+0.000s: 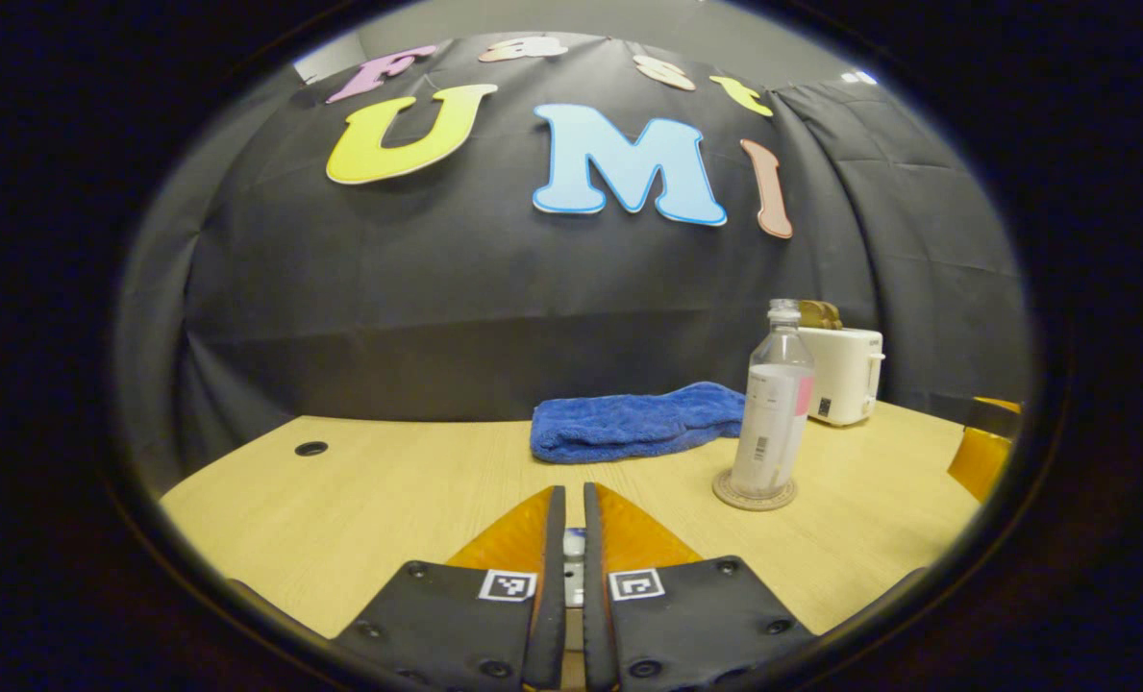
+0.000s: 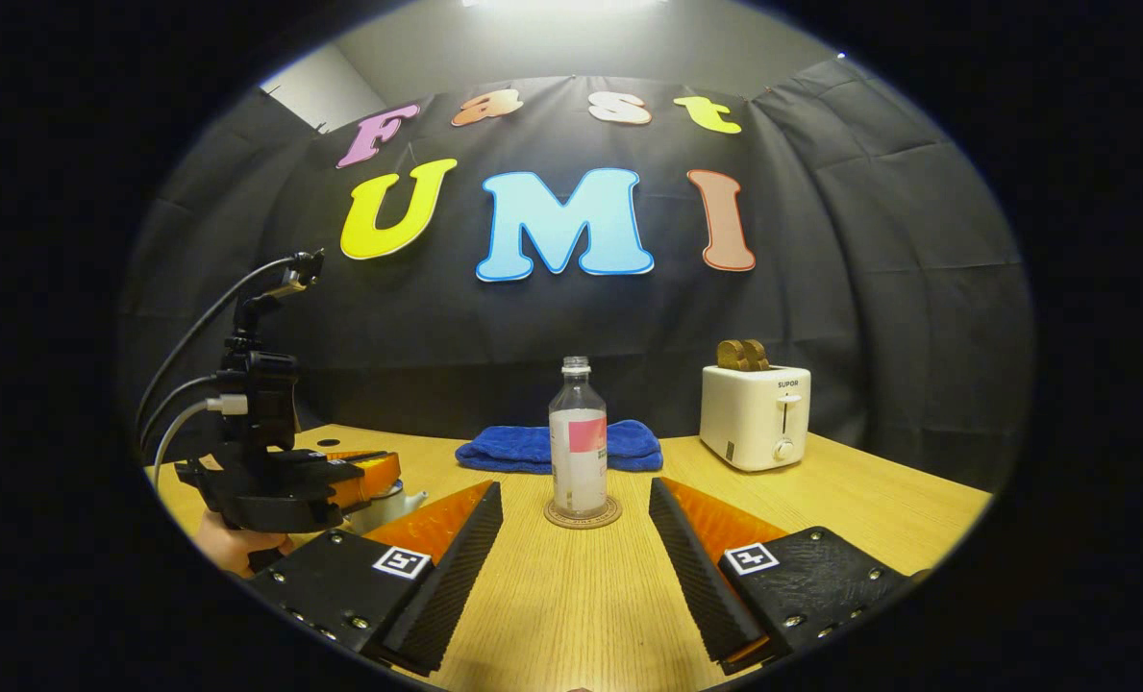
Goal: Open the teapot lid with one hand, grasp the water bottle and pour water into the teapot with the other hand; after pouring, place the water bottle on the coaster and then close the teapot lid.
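Water bottle [image 2: 579, 437] stands upright on the coaster [image 2: 583, 513], cap off, in the middle of the surface [image 2: 581, 605]; seen in the left gripper view too [image 1: 773, 408], off to that camera's right. So the pour-and-set-down part reads as done, or not begun: cannot tell from the water level alone. I judge the lid step is in hand.

Left gripper [image 1: 573, 538]: fingers nearly together, with something small and pale pinched in the narrow gap between them, probably the teapot lid knob, but too hidden to be sure. In the right gripper view the left gripper [image 2: 364, 479] sits low at the left edge, held by a hand [image 2: 230, 543], right over the teapot [image 2: 388, 507], of which a pale body and spout peek out below it.

Right gripper [image 2: 576, 538]: fingers wide apart, nothing between them, aimed straight at the bottle but well short of it.

Next move, if the lid is going back: lower the left gripper straight down so the lid seats flat on the teapot opening, then release. If pouring is still ahead: lift the lid clear, bring the right gripper forward around the bottle body and close.

Background: blue towel [image 2: 552, 447] behind the bottle, white toaster [image 2: 756, 415] to the right.
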A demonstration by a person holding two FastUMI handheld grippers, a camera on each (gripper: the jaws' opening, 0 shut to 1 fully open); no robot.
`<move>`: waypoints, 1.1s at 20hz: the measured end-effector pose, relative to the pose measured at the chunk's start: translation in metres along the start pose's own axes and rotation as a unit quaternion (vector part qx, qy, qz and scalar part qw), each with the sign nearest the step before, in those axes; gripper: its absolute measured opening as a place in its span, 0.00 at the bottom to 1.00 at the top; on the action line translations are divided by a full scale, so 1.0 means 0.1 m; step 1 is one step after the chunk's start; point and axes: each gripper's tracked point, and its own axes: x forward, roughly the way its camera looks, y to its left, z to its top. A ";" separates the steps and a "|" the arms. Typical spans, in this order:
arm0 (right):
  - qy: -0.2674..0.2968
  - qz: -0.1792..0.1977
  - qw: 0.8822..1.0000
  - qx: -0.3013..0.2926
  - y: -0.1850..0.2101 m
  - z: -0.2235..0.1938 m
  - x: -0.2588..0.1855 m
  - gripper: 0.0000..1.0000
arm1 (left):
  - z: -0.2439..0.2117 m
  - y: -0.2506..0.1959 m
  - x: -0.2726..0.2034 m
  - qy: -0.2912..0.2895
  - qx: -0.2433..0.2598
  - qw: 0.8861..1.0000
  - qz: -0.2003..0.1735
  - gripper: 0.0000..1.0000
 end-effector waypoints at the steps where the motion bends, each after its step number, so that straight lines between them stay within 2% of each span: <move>1: 0.001 0.001 1.000 -0.001 0.01 -0.01 0.00 0.95 | -0.01 0.00 0.00 0.001 0.000 1.000 -0.001 0.17; 2: 0.003 0.002 1.000 -0.003 0.02 -0.03 0.00 0.95 | -0.01 0.01 -0.01 0.002 0.001 1.000 0.000 0.18; 3: 0.005 0.003 1.000 -0.006 0.03 -0.03 0.01 0.95 | 0.00 0.02 -0.01 0.002 0.000 1.000 0.001 0.23; 6: 0.003 0.004 1.000 -0.017 0.06 -0.04 0.00 0.95 | 0.11 0.01 -0.09 -0.007 -0.008 1.000 0.000 0.24; 8: 0.003 0.005 1.000 -0.023 0.08 -0.05 0.01 0.95 | 0.19 0.01 -0.24 -0.020 -0.006 1.000 0.002 0.33; 12: 0.003 0.005 0.999 -0.032 0.11 -0.07 -0.01 0.95 | 0.29 -0.01 -0.57 -0.033 -0.007 0.999 0.002 0.33; 13: 0.005 0.007 1.000 -0.029 0.14 -0.08 -0.02 0.95 | 0.31 -0.02 -0.67 -0.037 -0.008 0.999 0.002 0.41; 16: 0.015 0.016 0.999 -0.028 0.20 -0.18 -0.09 0.95 | 0.35 -0.01 -0.99 -0.050 -0.001 0.999 0.004 0.42; 18: 0.020 0.008 0.999 -0.037 0.17 -0.20 -0.16 0.95 | 0.34 0.02 -1.19 -0.058 0.003 0.998 0.010 0.42; 20: 0.006 0.004 0.999 -0.038 0.18 -0.15 -0.23 0.95 | 0.29 0.02 -1.34 -0.055 -0.009 0.998 0.006 0.48; 22: -0.003 -0.002 0.999 -0.046 0.18 -0.11 -0.30 0.95 | 0.24 0.03 -1.48 -0.052 -0.025 0.998 0.006 0.48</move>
